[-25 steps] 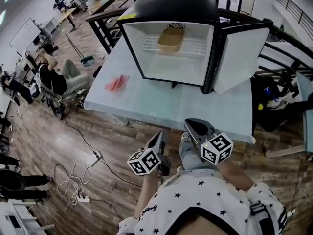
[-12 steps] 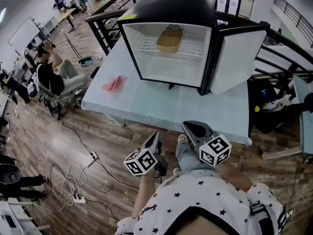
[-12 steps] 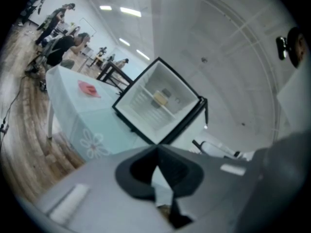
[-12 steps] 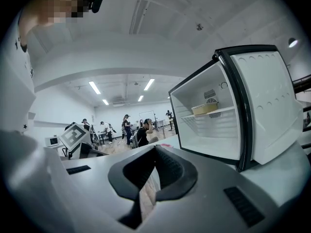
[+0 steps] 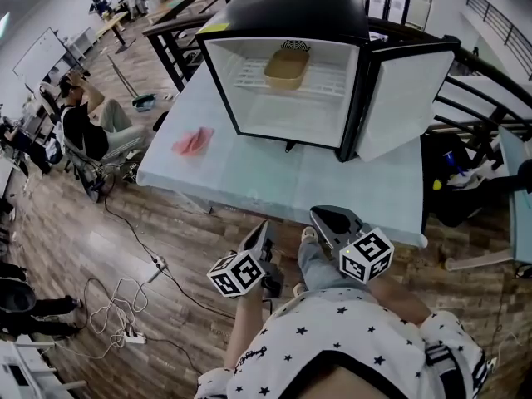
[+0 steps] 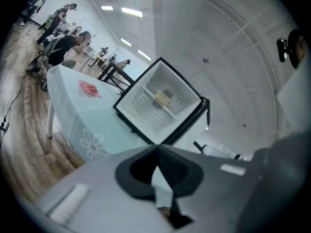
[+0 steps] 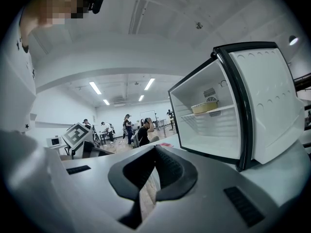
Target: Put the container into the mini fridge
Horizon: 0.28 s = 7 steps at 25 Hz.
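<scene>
The tan container (image 5: 288, 67) sits on the wire shelf inside the black mini fridge (image 5: 283, 19), whose door (image 5: 399, 100) hangs open to the right. The same container (image 7: 205, 108) shows in the right gripper view and as a small tan container (image 6: 162, 99) in the left gripper view. Both grippers are held low, near the person's body and short of the table's front edge. My left gripper (image 5: 268, 233) is shut with nothing in it. My right gripper (image 5: 331, 216) is also shut and empty.
A pink cloth (image 5: 192, 142) lies on the pale table (image 5: 274, 181) left of the fridge. Cables and a power strip (image 5: 137, 337) trail on the wooden floor. A seated person (image 5: 83, 127) is at the left; dark railings (image 5: 490, 69) run behind the fridge.
Both grippers have drifted slightly left and lower in the head view. The container, fridge and door have stayed put.
</scene>
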{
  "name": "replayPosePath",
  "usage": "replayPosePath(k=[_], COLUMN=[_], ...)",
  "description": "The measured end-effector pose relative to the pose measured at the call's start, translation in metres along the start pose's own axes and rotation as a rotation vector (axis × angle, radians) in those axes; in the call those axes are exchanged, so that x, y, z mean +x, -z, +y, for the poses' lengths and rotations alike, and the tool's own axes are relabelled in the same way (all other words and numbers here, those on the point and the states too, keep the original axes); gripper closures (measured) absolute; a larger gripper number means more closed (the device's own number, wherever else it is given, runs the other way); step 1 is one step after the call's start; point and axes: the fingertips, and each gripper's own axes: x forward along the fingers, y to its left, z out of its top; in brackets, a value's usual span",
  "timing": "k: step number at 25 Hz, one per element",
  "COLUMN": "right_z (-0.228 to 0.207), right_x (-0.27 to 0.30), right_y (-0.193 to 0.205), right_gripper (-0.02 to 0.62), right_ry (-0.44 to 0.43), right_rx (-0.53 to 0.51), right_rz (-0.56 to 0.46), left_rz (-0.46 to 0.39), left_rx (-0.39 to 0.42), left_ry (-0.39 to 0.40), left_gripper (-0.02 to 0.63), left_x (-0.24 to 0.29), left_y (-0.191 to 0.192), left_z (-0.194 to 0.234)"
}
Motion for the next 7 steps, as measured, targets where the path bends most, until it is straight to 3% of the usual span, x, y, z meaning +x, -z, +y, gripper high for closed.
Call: replayPosePath(k=[7], right_z=[-0.0057], right_x=[0.0051], right_y=[-0.0018], right_gripper=[0.575], right_ry=[-0.012], right_rx=[0.000], right_rz=[0.006], left_rz=[0.002], left_rx=[-0.015], left_ry=[-0.008], left_gripper=[0.601], left_x=[0.0069], left_y=[0.0010], left_z=[0.0018])
